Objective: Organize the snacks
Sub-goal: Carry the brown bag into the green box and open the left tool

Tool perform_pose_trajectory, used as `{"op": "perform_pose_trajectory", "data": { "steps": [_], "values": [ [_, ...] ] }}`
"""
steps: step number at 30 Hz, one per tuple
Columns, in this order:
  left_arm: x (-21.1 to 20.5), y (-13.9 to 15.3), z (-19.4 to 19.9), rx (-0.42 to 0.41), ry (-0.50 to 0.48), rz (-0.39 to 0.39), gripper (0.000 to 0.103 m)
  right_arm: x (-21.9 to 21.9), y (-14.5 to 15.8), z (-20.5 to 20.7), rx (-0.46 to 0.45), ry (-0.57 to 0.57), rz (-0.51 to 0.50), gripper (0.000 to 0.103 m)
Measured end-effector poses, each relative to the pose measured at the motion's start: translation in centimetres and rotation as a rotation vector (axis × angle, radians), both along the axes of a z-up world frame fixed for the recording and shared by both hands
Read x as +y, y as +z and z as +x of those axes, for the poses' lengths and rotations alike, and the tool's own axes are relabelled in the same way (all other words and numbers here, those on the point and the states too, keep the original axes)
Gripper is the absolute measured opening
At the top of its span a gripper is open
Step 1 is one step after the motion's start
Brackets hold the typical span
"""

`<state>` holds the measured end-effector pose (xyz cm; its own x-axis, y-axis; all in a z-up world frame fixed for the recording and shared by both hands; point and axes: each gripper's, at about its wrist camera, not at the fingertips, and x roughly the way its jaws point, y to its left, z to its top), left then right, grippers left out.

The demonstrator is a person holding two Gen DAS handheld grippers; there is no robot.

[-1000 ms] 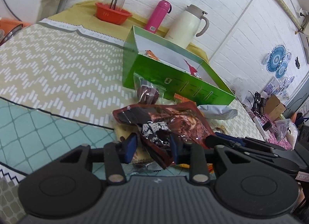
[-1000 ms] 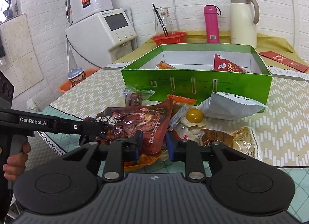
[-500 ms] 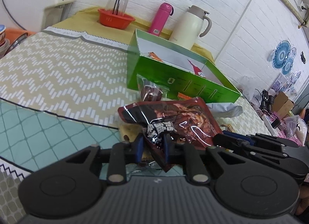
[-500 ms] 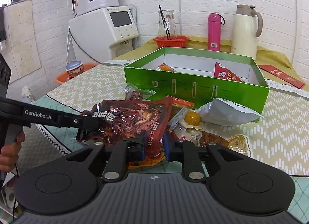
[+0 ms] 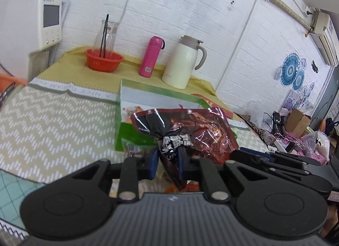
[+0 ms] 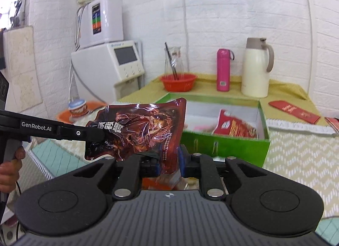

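Behind the snack pouch (image 6: 146,127), green box (image 6: 224,146) (partly hidden).

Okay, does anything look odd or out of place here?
The glossy dark red foil snack pouch is crumpled, pinched between both the left gripper and the right gripper, hanging before the open green cardboard box. Nothing looks spilled.

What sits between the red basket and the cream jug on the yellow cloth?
A pink flask, upright and apart from both the red basket and the cream jug. Both wrist views show it.
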<state>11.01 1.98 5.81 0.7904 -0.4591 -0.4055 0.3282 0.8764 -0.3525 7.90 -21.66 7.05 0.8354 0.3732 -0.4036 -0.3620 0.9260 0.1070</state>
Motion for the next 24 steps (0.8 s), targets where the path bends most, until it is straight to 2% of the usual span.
{"op": "perform_pose_trajectory", "data": {
  "steps": [5,9,17,24],
  "values": [
    [-0.9,2.5,4.0,-0.046,-0.018,-0.003,0.009,-1.1,1.4,2.9,-0.021,-0.056,0.059,0.030],
    [-1.9,3.1,7.5,-0.030,-0.036,-0.003,0.009,-1.9,1.3,5.3,-0.014,-0.100,0.085,0.030],
    [-4.1,1.3,12.3,0.030,-0.047,0.021,0.009,-3.6,-0.9,8.9,0.061,-0.154,0.135,0.030],
    [-4.9,-0.8,15.0,0.090,-0.052,0.030,0.009,-4.3,-2.4,11.1,0.113,-0.175,0.129,0.030]
  ]
}}
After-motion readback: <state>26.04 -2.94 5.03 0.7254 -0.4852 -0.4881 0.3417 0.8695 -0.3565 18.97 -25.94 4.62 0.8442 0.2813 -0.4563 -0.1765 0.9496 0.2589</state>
